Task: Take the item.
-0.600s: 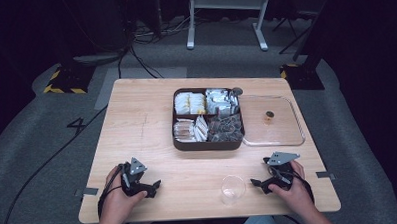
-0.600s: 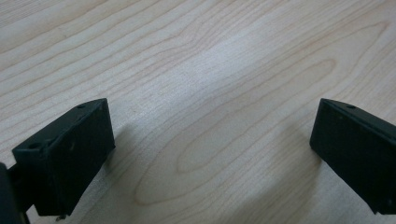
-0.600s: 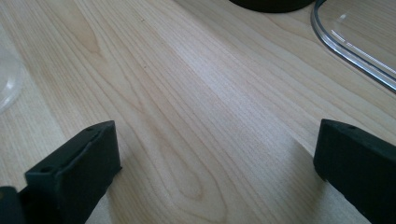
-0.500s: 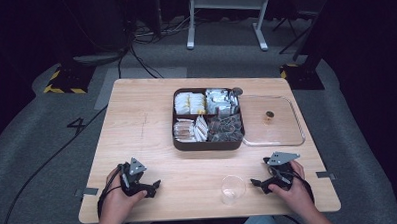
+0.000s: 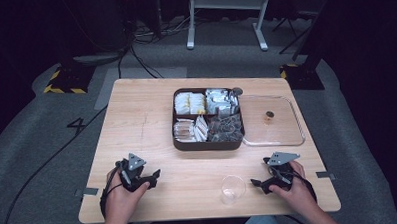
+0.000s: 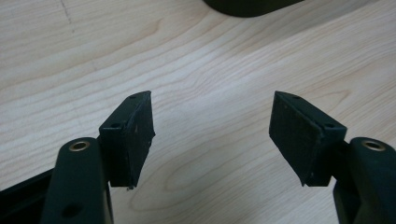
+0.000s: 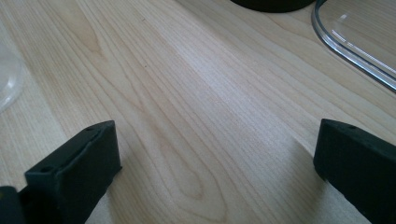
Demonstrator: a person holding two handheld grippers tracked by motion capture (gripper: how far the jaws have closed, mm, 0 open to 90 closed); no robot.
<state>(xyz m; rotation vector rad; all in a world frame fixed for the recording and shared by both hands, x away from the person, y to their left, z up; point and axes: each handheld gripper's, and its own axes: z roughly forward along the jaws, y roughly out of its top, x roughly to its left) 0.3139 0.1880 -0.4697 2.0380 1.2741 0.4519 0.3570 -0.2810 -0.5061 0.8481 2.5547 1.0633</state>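
Both grippers rest low over the wooden table [image 5: 146, 119] near its front edge, each in a person's hand. My left gripper [image 5: 151, 177] sits at the front left; in the left gripper view its jaws [image 6: 212, 135] stand open over bare wood. At the front right, my right gripper [image 5: 259, 184] points toward a clear plastic cup [image 5: 232, 188] a little to its left. Its jaws [image 7: 215, 154] are spread wide with nothing between them, and the cup's rim [image 7: 7, 79] shows at the left edge of that view.
A dark brown tray [image 5: 207, 143] with several compartments of packets and tea bags stands mid-table. A clear lid [image 5: 287, 136] with a small knob lies flat against its right side. The tray's edge [image 6: 252, 7] and the lid's rim [image 7: 355, 42] show ahead of the jaws.
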